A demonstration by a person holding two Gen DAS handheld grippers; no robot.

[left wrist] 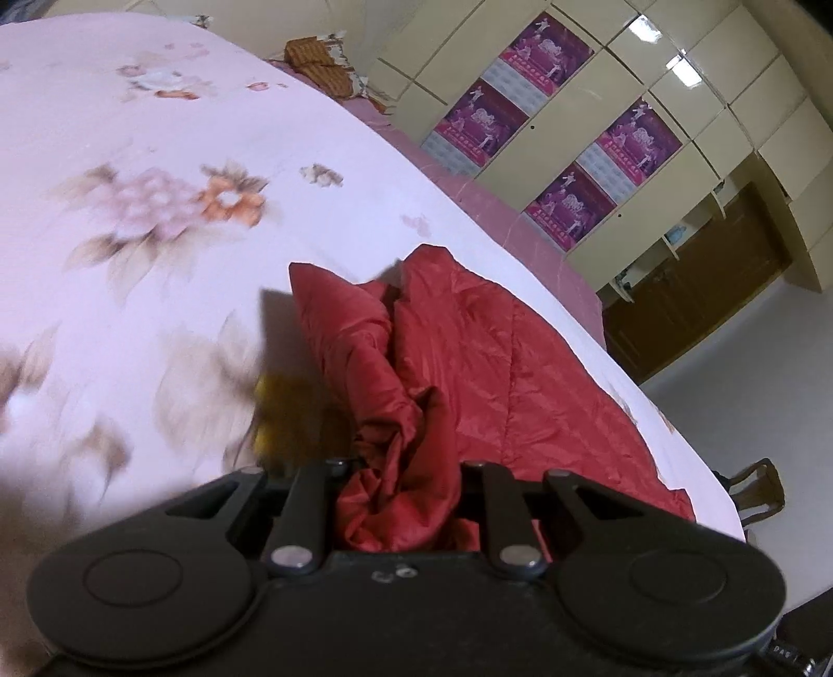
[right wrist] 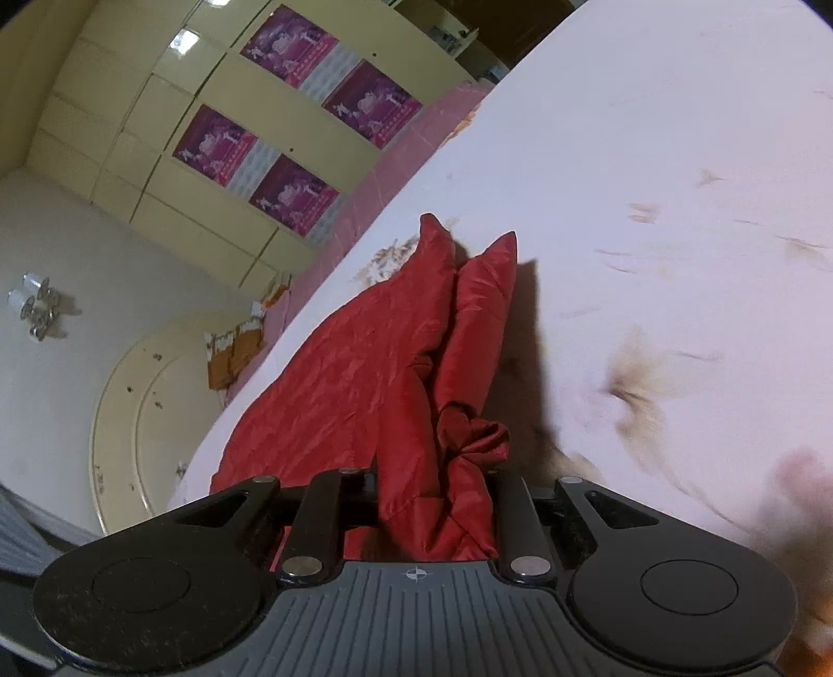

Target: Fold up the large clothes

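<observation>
gripping the red jacket (left wrist: 447, 364) in both tongs, you have it bunched right at the mouths of the tools. your left tongs (left wrist: 403, 484) are clamped on a crumpled fold of the shiny red cloth, which fills the gap between the black arms and hides the tips. from there the jacket runs away from you across the pale flowered bedsheet (left wrist: 156, 208), one part rising in a peak, the rest lying flat toward the bed's right edge. your right tongs (right wrist: 432, 500) are likewise pinched on a gathered wad of the same jacket (right wrist: 364, 364); the cloth stretches ahead and to the left in two pointed folds side by side, resting on the bedsheet (right wrist: 651, 182) near its left border. beyond the bed stand cream wardrobe doors (left wrist: 572, 114) with purple posters (left wrist: 546, 49) stuck on them.
</observation>
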